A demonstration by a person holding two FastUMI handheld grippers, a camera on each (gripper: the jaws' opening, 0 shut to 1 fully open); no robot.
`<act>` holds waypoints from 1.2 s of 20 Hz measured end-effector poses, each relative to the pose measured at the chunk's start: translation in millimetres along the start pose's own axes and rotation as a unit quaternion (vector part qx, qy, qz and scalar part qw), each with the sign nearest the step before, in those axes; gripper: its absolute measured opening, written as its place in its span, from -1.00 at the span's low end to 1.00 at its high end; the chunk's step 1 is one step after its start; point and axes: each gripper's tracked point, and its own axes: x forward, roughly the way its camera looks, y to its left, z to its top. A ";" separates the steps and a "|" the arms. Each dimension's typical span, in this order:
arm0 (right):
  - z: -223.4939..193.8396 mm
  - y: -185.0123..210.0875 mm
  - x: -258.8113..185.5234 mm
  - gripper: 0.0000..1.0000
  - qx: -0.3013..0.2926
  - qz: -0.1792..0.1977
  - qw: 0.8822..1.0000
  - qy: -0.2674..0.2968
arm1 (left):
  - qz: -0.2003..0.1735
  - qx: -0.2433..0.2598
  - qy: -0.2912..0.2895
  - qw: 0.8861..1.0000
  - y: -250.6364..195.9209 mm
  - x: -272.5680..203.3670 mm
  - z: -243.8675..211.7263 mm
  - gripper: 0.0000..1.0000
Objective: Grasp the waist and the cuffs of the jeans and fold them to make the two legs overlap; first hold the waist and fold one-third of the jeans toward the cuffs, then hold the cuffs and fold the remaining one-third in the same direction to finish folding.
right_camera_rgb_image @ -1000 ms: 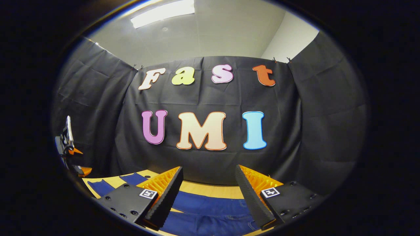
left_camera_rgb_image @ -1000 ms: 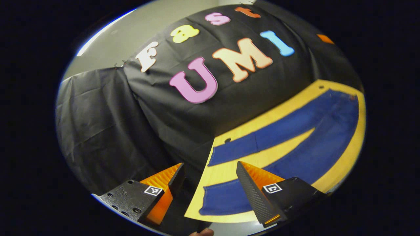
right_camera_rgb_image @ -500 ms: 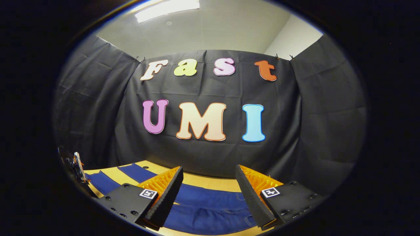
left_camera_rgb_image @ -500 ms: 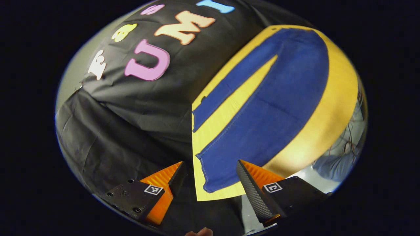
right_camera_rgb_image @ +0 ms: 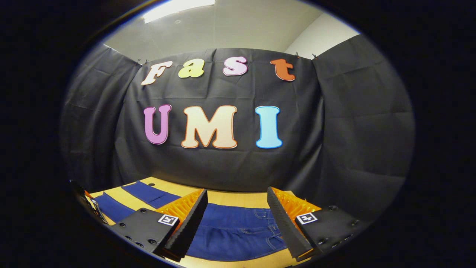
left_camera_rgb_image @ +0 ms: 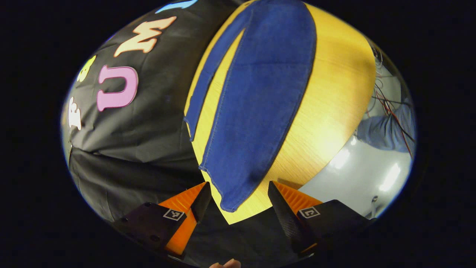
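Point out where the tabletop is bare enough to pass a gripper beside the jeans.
A narrow bare wedge runs between the two legs of the jeans. A wider bare strip of the table borders the near leg's outer edge. The waist end leaves only thin margins.

We see jeans [left_camera_rgb_image: 256, 108] flat on table [left_camera_rgb_image: 331, 93], legs spread apart with bare table between. Cuff of near leg at table corner, between our left gripper [left_camera_rgb_image: 238, 208] fingers. Waist end lies before right gripper [right_camera_rgb_image: 234, 223]. Booth wall behind table.
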 end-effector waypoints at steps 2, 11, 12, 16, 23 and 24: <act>-2.4 -11.0 -1.4 0.98 -0.008 -0.013 1.000 0.002 | 0.004 0.028 0.000 1.000 3.0 7.0 3.1 0.92; -31.1 -34.7 7.6 1.00 -0.022 -0.041 0.998 0.030 | -0.023 0.049 0.000 0.999 19.9 39.8 8.3 0.74; -36.1 -35.7 10.3 0.97 -0.028 -0.040 0.998 0.035 | -0.034 0.043 -0.002 0.998 14.5 43.4 10.4 0.72; -53.3 -36.9 16.4 0.97 -0.080 -0.026 0.995 0.057 | -0.040 0.066 0.013 0.997 2.4 47.0 7.5 -0.51; -117.9 -38.2 2.8 1.00 -0.309 0.056 0.944 0.098 | -0.045 0.042 0.023 0.998 -0.4 47.0 6.4 -1.00; -137.8 -33.4 -4.3 1.00 -0.350 0.080 0.927 0.107 | -0.045 0.037 0.022 0.998 -0.8 46.3 7.0 -1.00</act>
